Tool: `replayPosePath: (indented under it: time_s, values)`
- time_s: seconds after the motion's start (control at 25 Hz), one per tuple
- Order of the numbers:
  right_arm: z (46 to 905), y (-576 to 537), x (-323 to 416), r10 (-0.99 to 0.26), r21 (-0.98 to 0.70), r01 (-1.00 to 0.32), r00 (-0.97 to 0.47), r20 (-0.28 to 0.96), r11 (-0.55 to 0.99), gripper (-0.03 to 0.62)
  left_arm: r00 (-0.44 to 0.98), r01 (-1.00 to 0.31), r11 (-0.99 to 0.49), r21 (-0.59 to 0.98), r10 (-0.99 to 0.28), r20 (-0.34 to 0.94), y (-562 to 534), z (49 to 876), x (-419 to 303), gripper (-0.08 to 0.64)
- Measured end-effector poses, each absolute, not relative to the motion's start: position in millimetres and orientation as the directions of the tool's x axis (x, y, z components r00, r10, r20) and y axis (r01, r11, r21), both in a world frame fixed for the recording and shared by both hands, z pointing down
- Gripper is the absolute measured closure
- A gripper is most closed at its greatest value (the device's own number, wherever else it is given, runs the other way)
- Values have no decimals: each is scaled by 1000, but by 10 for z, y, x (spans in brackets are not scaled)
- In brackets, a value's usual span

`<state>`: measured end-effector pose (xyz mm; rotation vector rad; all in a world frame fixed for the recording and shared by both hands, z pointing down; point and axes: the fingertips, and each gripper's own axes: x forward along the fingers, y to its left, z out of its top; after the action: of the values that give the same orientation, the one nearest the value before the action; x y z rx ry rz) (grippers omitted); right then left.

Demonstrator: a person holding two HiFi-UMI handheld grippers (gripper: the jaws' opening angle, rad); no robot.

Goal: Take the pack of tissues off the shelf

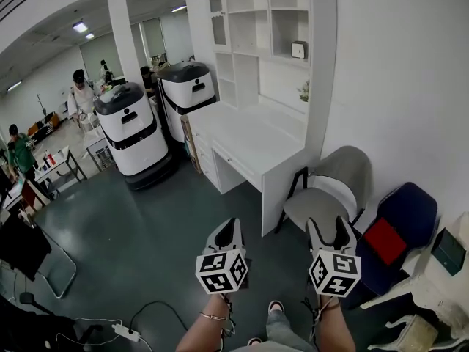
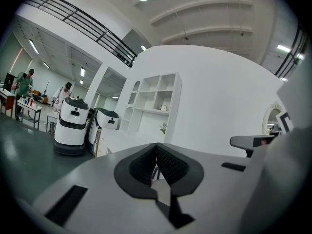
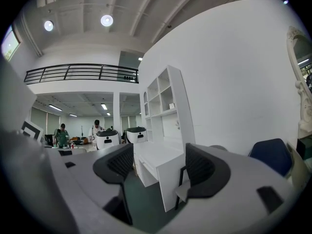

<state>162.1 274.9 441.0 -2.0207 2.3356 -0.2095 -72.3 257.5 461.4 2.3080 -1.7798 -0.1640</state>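
Left gripper (image 1: 230, 227) jaws pressed together, right gripper (image 1: 329, 226) spread, empty; it should approach the pack of tissues (image 1: 298, 49) on the shelf (image 1: 265, 20) level and square

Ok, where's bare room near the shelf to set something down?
The white desk top is bare between its front edge and the shelf unit, except a plant at the right rear. The grey chair seat is free. Two white robots crowd the floor left of the desk.

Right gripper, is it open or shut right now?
Open: the right gripper has its jaws wide apart, with nothing held between them.
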Motion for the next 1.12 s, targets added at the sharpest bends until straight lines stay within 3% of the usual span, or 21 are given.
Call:
replayPosePath:
  time_s: [1.12]
  values:
    - [4162, -316, 2085, -973, -111, -969, -227, 39, 222, 253, 174, -958, -163, 235, -984, 27, -282, 4390, -338, 542]
